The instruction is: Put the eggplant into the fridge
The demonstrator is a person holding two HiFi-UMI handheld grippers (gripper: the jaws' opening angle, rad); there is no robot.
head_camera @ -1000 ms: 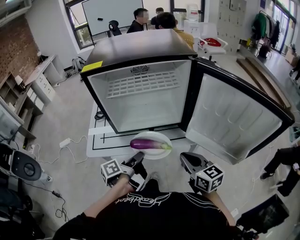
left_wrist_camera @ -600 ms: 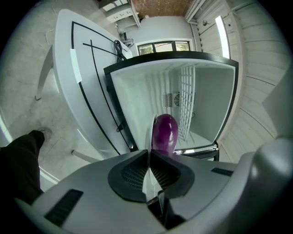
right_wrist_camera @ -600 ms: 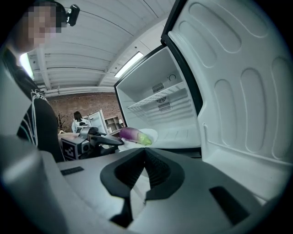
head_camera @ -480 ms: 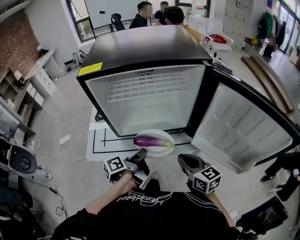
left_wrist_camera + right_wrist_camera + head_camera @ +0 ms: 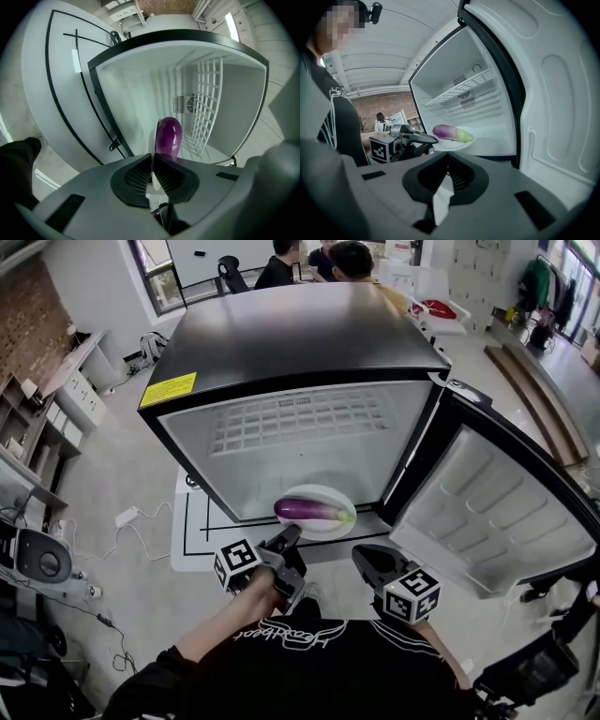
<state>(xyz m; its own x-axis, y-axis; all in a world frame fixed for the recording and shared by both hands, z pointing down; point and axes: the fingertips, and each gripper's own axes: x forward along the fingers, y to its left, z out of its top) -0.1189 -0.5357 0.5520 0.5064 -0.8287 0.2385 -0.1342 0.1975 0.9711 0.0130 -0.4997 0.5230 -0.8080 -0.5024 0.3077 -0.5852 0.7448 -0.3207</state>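
A purple eggplant (image 5: pixel 314 511) with a green end lies on a white plate (image 5: pixel 324 490). My left gripper (image 5: pixel 289 535) is shut on the plate's near rim and holds it level at the mouth of the open fridge (image 5: pixel 281 343). In the left gripper view the eggplant (image 5: pixel 168 133) sits just beyond the pinched plate edge (image 5: pixel 152 140), with the fridge's white inside and wire shelf (image 5: pixel 206 103) behind. My right gripper (image 5: pixel 361 557) is shut and holds nothing, to the right of the plate. From the right gripper view I see the eggplant (image 5: pixel 447 132) and the left gripper (image 5: pixel 426 138).
The fridge door (image 5: pixel 487 512) stands swung open to the right, close to my right gripper. The fridge rests on a white mat with black lines (image 5: pixel 192 521). People sit behind the fridge (image 5: pixel 352 259). A grey machine (image 5: pixel 42 563) and cables lie on the floor at left.
Both grippers have moved forward toward the fridge. The plate with the eggplant has gone from in front of the fridge to its opening. The left grip on the plate is unchanged.
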